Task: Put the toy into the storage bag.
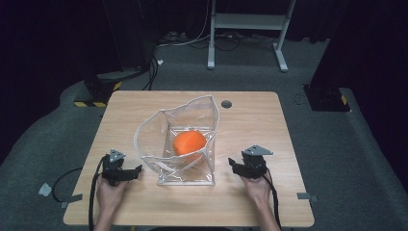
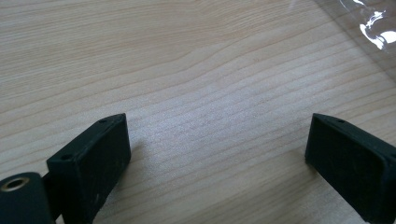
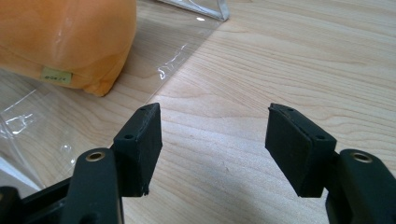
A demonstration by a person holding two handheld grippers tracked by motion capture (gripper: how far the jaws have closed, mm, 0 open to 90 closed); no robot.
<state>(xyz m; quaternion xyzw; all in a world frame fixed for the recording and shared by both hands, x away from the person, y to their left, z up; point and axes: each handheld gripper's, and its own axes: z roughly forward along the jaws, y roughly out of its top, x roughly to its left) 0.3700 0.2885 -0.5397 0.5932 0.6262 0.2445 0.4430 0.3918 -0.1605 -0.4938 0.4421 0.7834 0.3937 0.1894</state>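
Between two spread-jawed grippers, left [image 1: 136,172] and right [image 1: 234,163], clear bag [image 1: 163,144] holding orange ball [image 1: 188,142].

Table: my light wooden table [image 1: 144,202] is standing on grey carpet.
Lying on it: a clear plastic bag [image 1: 159,125] is sitting mid-table, holding an orange ball [image 1: 188,142].

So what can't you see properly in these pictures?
- Orange ball: in the right gripper view the top and left edges cut it off.
- Small label on it: print too small to read.
- Clear bag: only a shiny corner enters the left gripper view, cut by the top-right edge.
- Left claw and right claw: the tips are too small in the high view to judge their gap.
- Dark spot on the table: too small to identify.
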